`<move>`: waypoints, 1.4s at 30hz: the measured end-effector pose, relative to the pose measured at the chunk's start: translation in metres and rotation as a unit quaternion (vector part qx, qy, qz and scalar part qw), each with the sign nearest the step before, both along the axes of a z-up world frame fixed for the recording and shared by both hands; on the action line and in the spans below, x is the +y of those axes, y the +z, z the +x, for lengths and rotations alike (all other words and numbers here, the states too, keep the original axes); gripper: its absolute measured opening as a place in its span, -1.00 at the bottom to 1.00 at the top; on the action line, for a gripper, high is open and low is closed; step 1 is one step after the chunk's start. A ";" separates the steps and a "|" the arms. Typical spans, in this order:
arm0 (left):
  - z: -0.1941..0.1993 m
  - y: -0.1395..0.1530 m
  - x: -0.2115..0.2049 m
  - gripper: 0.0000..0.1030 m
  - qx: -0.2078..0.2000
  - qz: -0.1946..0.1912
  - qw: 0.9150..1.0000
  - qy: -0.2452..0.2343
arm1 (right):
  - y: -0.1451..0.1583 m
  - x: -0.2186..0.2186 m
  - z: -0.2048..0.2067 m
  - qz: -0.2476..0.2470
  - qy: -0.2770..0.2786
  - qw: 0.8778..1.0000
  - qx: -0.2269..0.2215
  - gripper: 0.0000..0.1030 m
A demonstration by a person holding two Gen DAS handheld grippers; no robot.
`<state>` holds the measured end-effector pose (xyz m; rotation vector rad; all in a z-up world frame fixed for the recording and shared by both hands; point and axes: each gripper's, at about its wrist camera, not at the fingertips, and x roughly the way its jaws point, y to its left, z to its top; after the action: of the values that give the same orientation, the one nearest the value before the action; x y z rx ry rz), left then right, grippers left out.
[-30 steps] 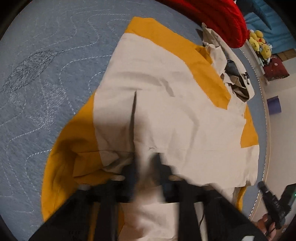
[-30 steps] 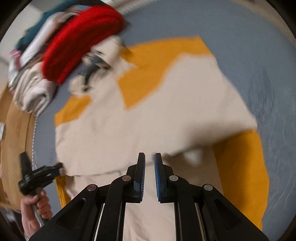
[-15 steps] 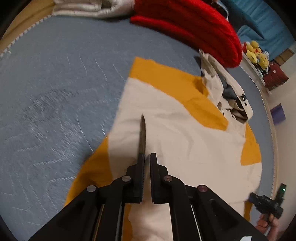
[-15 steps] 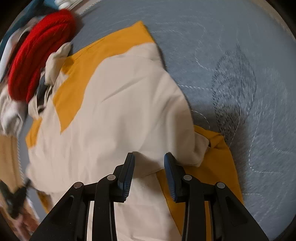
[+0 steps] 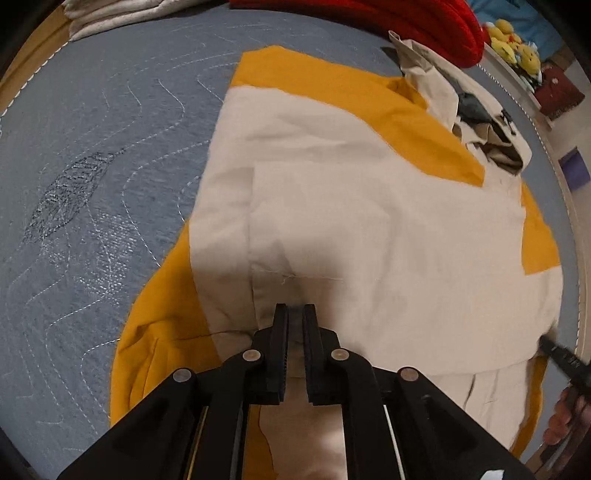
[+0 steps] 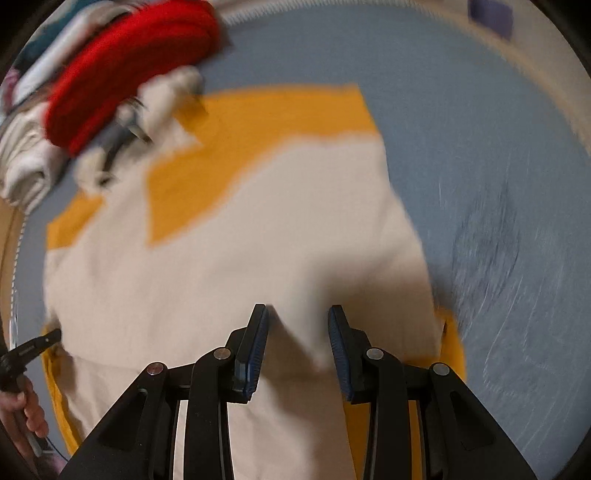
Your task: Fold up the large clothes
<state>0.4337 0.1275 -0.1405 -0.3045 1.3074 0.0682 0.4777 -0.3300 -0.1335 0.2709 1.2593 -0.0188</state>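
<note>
A large cream and mustard-yellow garment (image 5: 362,206) lies spread on a blue quilted mat (image 5: 92,155), its collar end toward the far side. My left gripper (image 5: 294,308) hovers over the garment's near cream panel; its jaws stand almost together with a thin gap and I see no cloth pinched between them. In the right wrist view the same garment (image 6: 229,266) is blurred by motion. My right gripper (image 6: 298,314) is open over the cream cloth, a fold of it lying between the fingers.
A red knitted item (image 5: 388,22) and folded pale clothes (image 5: 122,14) lie at the mat's far edge; they also show in the right wrist view (image 6: 122,74). Yellow plush toys (image 5: 513,29) sit beyond. Each view shows the other hand-held gripper at the garment's edge (image 5: 565,365) (image 6: 26,350).
The right gripper opened from nearly shut to wide open and swung across the garment. The left gripper came down closer to the cream panel, its jaws staying nearly closed.
</note>
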 end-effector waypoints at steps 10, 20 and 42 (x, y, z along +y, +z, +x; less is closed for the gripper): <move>-0.021 0.095 -0.028 -0.37 -0.145 0.057 0.987 -0.035 | 0.066 0.016 -0.010 -0.056 0.024 0.993 -0.099 -0.32; -0.041 0.146 -0.066 0.29 -0.264 0.113 0.956 -0.066 | 0.157 0.030 -0.037 -0.097 0.064 0.973 -0.197 0.19; 0.317 0.089 -0.110 -0.58 -0.171 0.077 0.977 -0.100 | 0.136 -0.007 -0.008 -0.116 0.047 0.979 -0.163 0.62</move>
<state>0.7510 0.0172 -0.0515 -0.0458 0.9785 -0.0520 0.4693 -0.3374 0.0029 0.0097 0.9322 -0.0381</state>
